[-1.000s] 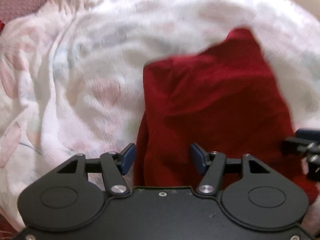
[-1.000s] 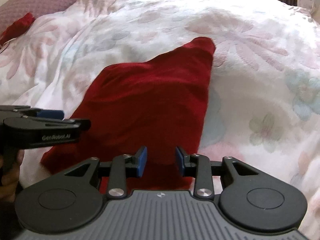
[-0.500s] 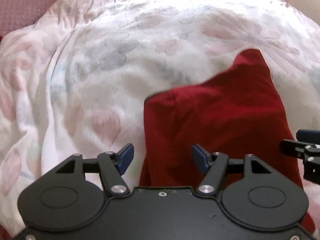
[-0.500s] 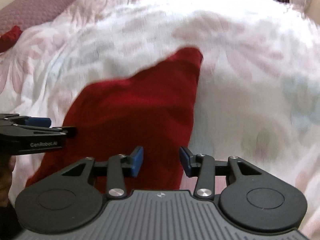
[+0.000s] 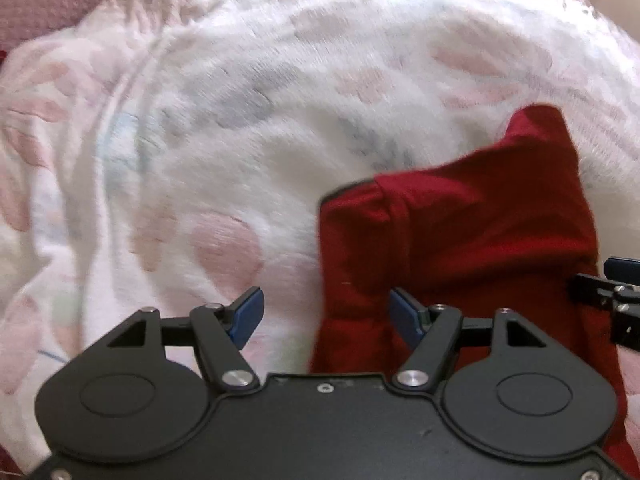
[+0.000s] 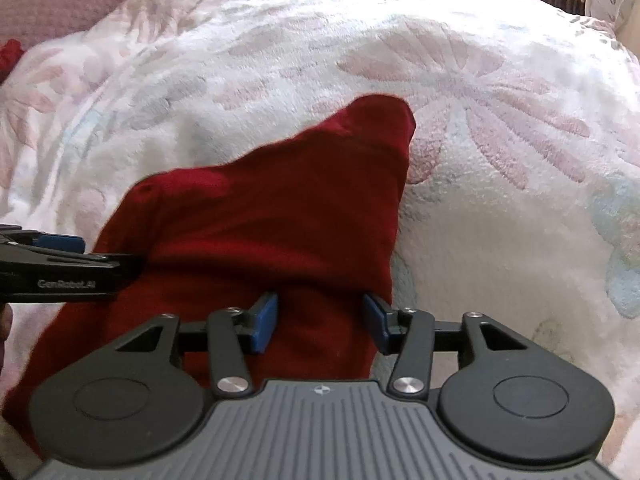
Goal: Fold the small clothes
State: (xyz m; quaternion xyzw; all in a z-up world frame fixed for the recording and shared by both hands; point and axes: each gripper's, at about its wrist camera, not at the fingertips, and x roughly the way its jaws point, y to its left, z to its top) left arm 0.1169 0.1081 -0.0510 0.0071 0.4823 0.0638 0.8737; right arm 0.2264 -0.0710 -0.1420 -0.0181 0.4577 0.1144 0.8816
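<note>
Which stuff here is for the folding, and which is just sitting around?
For the folding:
- red garment
- left gripper, open
- right gripper, open, its jaws just widened over the red cloth

Just lying about:
- flowered blanket
- mauve pillow
- second red cloth, far edge

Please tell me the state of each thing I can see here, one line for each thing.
Dark red small cloth garment: lying loosely folded and creased on the blanket, held by neither gripper.
Left gripper: open, jaws just widened, nothing pinched.
Right gripper: open, jaws just widened over the garment.
White floral fleece blanket: spread out, rumpled.
</note>
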